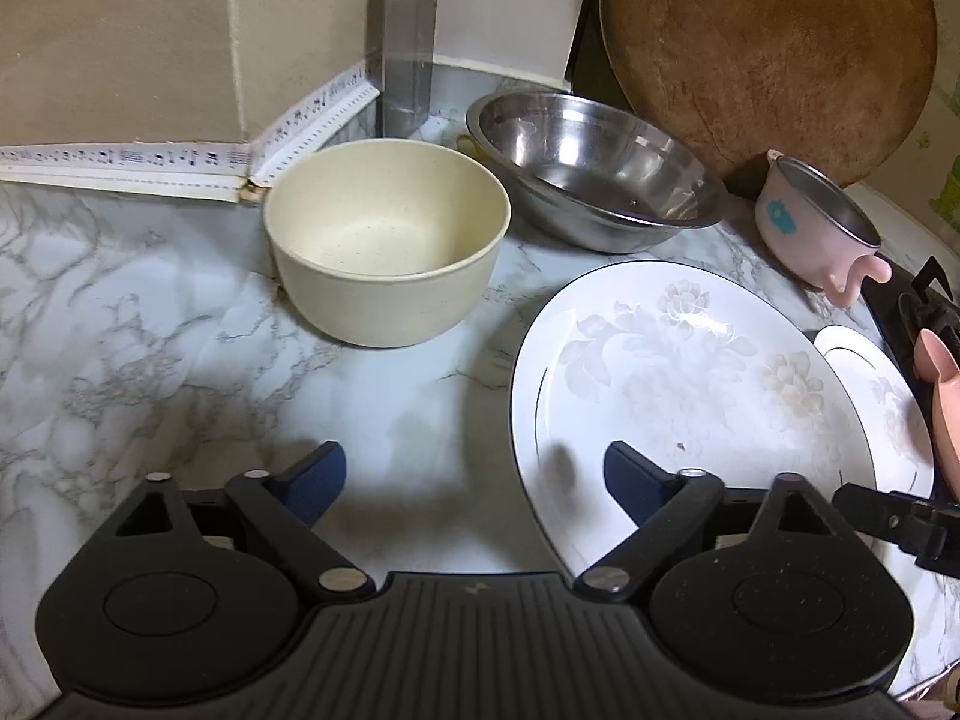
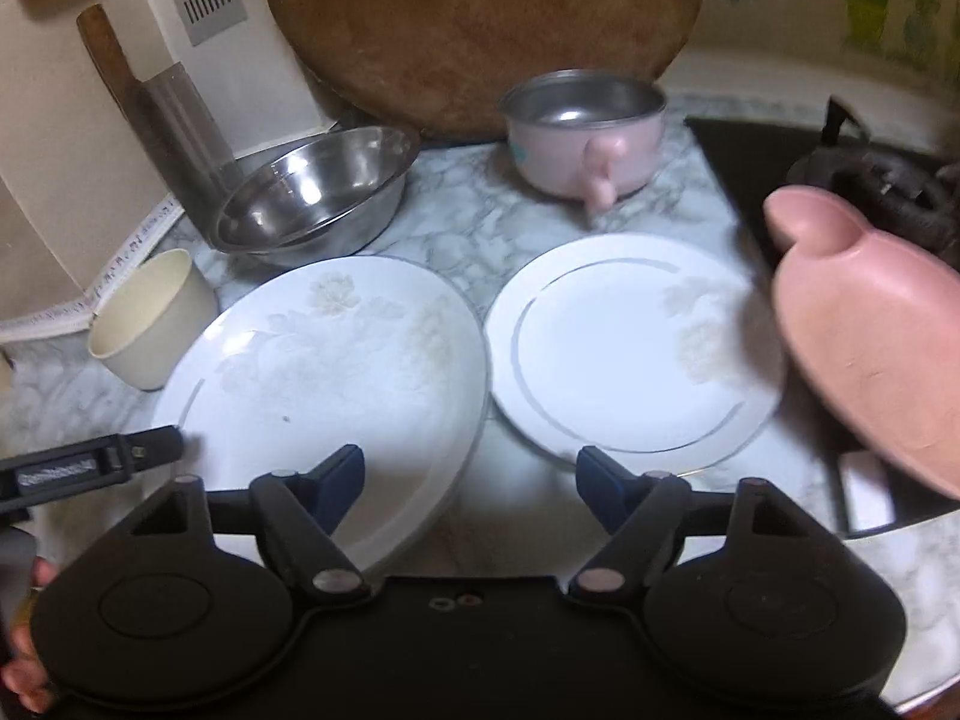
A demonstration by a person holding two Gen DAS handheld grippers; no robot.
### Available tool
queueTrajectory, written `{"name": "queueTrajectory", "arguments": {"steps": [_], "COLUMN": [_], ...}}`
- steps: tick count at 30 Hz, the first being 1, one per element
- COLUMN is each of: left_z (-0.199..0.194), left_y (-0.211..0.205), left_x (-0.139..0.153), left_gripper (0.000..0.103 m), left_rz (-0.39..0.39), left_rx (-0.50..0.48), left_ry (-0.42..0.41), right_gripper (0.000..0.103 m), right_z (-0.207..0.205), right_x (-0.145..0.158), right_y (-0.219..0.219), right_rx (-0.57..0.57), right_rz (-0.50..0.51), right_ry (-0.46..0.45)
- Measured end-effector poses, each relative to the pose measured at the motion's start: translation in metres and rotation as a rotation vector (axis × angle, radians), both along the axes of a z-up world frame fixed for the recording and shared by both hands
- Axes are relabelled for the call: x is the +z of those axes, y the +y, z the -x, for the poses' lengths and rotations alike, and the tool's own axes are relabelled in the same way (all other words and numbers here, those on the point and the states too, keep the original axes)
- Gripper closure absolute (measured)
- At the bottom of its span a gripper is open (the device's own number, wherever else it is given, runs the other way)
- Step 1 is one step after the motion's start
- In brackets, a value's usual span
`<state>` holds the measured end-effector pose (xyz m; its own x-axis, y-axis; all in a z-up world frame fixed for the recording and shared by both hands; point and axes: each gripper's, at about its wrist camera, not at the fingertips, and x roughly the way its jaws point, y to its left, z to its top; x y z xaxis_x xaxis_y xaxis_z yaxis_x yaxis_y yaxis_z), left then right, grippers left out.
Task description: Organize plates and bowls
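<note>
Left claw (image 1: 474, 474) wide and empty over the worktop (image 1: 150, 360), right claw (image 2: 471, 474) wide and empty, two white plates (image 2: 336, 360) (image 2: 624, 348) side by side, cream bowl (image 1: 387, 240), steel bowl (image 1: 594, 168) and pink-handled bowl (image 2: 585, 132) toward the back edge, one pink dish (image 2: 870, 354) at the right.

Left wrist view: we look steeply down and forward from close above the marble counter (image 1: 150, 324), facing the back corner, cream bowl (image 1: 384, 240) near centre, large floral plate (image 1: 690, 384) at right. Right wrist view: we sit further right, same steep close look, facing the round wooden board (image 2: 480, 30), small plate (image 2: 630, 348) centred, stove (image 2: 780, 162) at right. We see both plates, steel bowl (image 2: 312, 186), pink pot (image 2: 582, 138), cream bowl and board in both.
</note>
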<state>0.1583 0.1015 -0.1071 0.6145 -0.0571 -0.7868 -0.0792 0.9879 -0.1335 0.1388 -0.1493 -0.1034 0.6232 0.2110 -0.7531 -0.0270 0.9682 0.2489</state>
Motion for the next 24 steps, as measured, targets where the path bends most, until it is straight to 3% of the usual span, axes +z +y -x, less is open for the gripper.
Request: {"name": "queueTrajectory", "arguments": {"steps": [4, 11, 17, 24], "left_z": [-0.011, -0.015, -0.012, -0.003], "left_y": [-0.003, -0.006, -0.01, -0.006], "left_x": [-0.004, -0.002, 0.001, 0.003], "left_gripper": [0.033, 0.067, 0.085, 0.086], "left_rz": [0.028, 0.046, 0.039, 0.038], "left_rx": [-0.023, -0.049, -0.073, -0.063], "left_ry": [0.022, 0.032, 0.028, 0.04], "right_gripper": [0.051, 0.075, 0.082, 0.083], "right_z": [-0.011, -0.019, -0.02, -0.015], "right_x": [-0.008, -0.016, -0.016, -0.015], "right_y": [0.003, 0.003, -0.001, 0.004], "right_rx": [0.007, 0.006, -0.003, 0.027], "right_rz": [-0.027, -0.081, -0.098, -0.076], "right_ry": [0.035, 0.081, 0.078, 0.072]}}
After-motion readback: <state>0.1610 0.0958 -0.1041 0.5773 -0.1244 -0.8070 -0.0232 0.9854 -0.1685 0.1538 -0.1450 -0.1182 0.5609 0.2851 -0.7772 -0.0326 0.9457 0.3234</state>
